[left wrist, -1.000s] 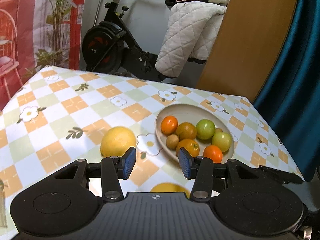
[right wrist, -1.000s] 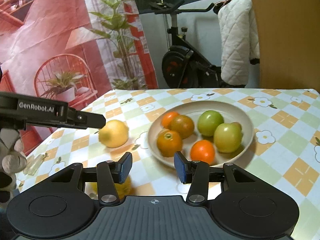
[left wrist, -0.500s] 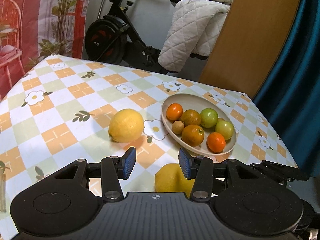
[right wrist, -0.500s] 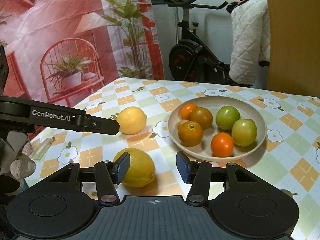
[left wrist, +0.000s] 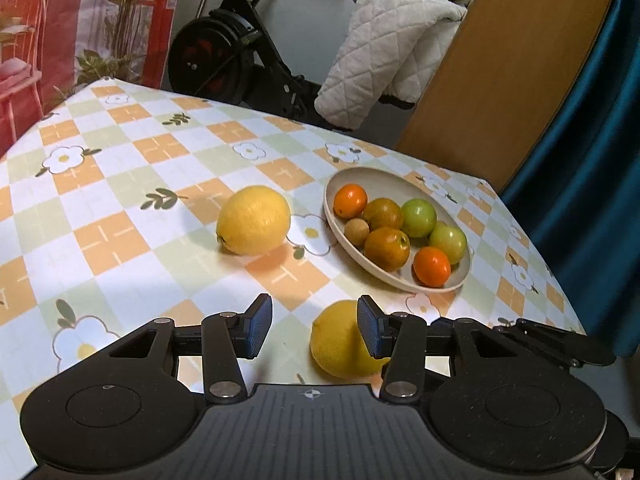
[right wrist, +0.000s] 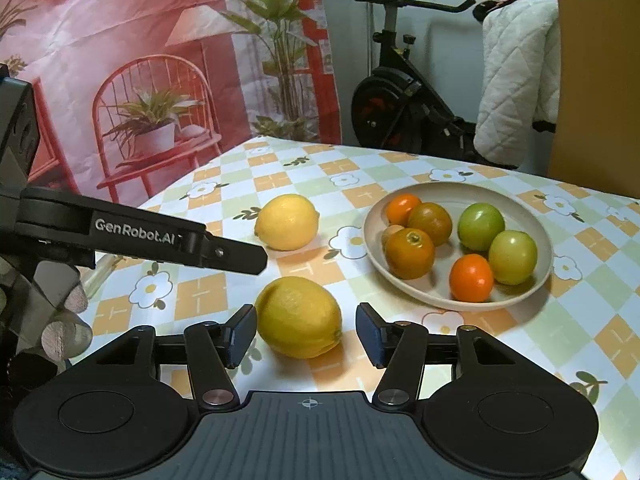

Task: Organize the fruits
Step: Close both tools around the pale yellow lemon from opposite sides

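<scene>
We hold our right claw (right wrist: 306, 334) over the bench (right wrist: 580, 340), its jaws opening around the near lemon (right wrist: 298, 316) without touching it. Our left claw (left wrist: 312, 330) hangs open and empty. The far lemon (right wrist: 287, 221) lies beside the fruit-filled plate (right wrist: 452, 194).

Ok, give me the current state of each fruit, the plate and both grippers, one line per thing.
Near lemon: on the tablecloth, between the right gripper's pads, not pressed.
Far lemon: on the tablecloth, left of the plate, untouched.
Plate: upright, holding seven small fruits.
Right gripper: jaws opening around the near lemon.
Left gripper: open, holding nothing.
</scene>
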`<state>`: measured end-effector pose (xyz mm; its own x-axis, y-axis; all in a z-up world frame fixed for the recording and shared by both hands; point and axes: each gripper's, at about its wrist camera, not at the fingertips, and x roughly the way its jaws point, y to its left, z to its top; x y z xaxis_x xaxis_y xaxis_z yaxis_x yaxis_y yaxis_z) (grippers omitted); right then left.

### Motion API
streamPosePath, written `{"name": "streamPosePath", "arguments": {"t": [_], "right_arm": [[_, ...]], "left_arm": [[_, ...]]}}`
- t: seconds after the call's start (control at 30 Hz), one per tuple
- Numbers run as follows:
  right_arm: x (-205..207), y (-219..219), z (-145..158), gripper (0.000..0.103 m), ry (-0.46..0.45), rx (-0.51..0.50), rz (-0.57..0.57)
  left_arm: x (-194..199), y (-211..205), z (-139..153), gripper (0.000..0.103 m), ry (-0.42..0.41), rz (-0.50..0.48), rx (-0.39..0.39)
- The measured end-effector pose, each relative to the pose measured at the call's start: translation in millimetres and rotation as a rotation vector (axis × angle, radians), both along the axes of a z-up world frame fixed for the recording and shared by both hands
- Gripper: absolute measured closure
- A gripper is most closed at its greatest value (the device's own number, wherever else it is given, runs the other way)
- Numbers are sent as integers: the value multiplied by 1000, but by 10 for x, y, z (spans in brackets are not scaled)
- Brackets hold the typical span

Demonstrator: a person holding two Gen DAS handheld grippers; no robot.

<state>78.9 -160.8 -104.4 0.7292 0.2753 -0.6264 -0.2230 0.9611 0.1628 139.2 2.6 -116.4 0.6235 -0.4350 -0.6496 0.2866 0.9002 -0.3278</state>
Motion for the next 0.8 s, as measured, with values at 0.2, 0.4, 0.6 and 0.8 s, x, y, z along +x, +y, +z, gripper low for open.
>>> {"name": "streamPosePath", "arguments": {"t": [0.2, 0.4, 0.6, 0.8], "right_arm": [[55, 10, -83, 49, 21, 3, -3], [156, 15, -175, 49, 39, 12, -5], [226, -2, -247, 46, 48, 47, -4], [247, 23, -291, 46, 57, 45, 9]], "left_arm": [[13, -29, -70, 53, 15, -30, -36], [29, -71, -162, 51, 26, -56, -59], [36, -120, -198, 51, 26, -84, -72], [39, -160, -241, 48, 27, -109, -76]]}}
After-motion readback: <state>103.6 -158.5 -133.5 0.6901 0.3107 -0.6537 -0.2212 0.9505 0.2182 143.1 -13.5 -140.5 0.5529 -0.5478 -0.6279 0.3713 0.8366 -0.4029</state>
